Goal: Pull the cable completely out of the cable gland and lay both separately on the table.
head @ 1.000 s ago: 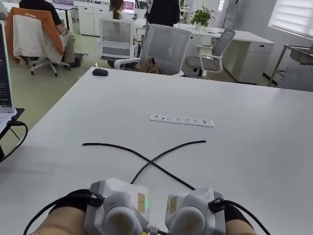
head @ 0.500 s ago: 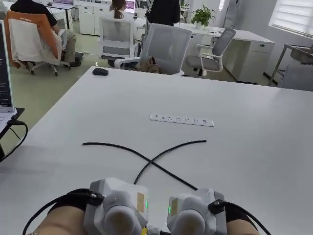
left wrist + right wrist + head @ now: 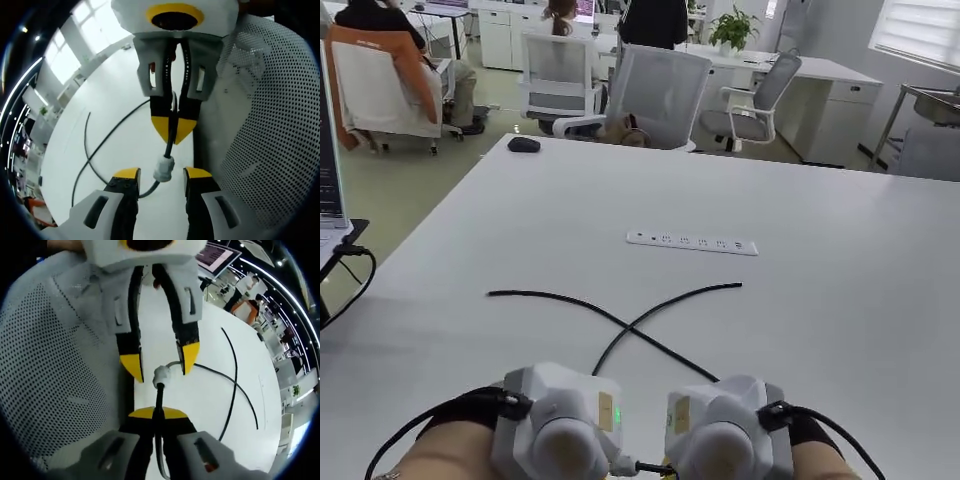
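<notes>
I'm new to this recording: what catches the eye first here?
At the white table's near edge, the right gripper is shut on a black cable, whose white cable gland sits between the left gripper's open jaws. Further out, black cable runs cross in an X.

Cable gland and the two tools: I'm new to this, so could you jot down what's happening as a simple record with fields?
Left tool: open, jaws either side of the white cable gland
Right tool: shut on the black cable
Cable: threaded through the gland
Table: white; black cable lengths crossing on it, power strip beyond
Task state: cable not yet pulled out
</notes>
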Motion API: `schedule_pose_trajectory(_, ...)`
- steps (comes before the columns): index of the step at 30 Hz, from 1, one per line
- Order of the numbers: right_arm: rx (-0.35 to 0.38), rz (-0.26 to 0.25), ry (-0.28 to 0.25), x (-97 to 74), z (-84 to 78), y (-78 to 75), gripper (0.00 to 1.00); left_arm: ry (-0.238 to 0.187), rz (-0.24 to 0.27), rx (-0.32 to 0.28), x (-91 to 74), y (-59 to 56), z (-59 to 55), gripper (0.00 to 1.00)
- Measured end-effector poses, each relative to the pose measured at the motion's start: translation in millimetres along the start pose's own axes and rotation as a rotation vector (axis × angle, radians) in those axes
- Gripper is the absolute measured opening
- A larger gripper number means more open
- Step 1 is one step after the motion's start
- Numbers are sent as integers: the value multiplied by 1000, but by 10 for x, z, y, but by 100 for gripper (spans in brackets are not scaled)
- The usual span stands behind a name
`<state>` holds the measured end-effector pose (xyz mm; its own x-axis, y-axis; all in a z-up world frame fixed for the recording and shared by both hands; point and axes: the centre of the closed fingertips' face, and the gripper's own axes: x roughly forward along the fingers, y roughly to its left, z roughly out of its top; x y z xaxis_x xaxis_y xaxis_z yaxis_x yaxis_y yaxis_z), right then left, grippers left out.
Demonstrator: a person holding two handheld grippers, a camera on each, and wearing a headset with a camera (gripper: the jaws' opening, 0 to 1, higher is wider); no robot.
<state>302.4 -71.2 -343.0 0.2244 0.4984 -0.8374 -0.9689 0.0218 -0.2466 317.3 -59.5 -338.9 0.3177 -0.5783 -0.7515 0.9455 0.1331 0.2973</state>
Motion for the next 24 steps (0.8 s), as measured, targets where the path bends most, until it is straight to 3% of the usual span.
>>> schedule_pose_trajectory(4, 7, -2, -140, -80, 280, -8, 2, 28, -40, 20, 24, -86, -69, 30)
schedule_pose_trajectory(7, -11, 6, -144, -78, 297, 27, 2, 42, -25, 31, -2, -64, -81, 19)
schedule_pose_trajectory(9, -9, 4, -122, -53, 255, 35, 2, 22, -17, 12, -30, -55, -42, 17)
schedule_pose_trajectory(12, 14, -18, -71, -25, 138, -25, 2, 17, 10, 28, -53, -22, -22, 17)
schedule_pose_trajectory(16, 49, -25, -56, -25, 79, -61, 2, 0, 24, 14, -58, 20, 14, 17)
schedule_pose_trajectory(18, 69, -30, -33, -21, 29, -65, 2, 41, 27, -36, -48, 32, -70, 17)
schedule_pose_trajectory(20, 59, -35, 27, -6, -89, -62, 2, 48, 24, -20, -51, 21, -95, 17)
schedule_pose_trajectory(23, 83, -52, 80, -11, -219, -99, 3, 59, 31, -23, -71, 33, -121, 17)
schedule_pose_trajectory(24, 110, -61, 120, -16, -317, -116, 3, 65, 36, -26, -78, 45, -137, 17)
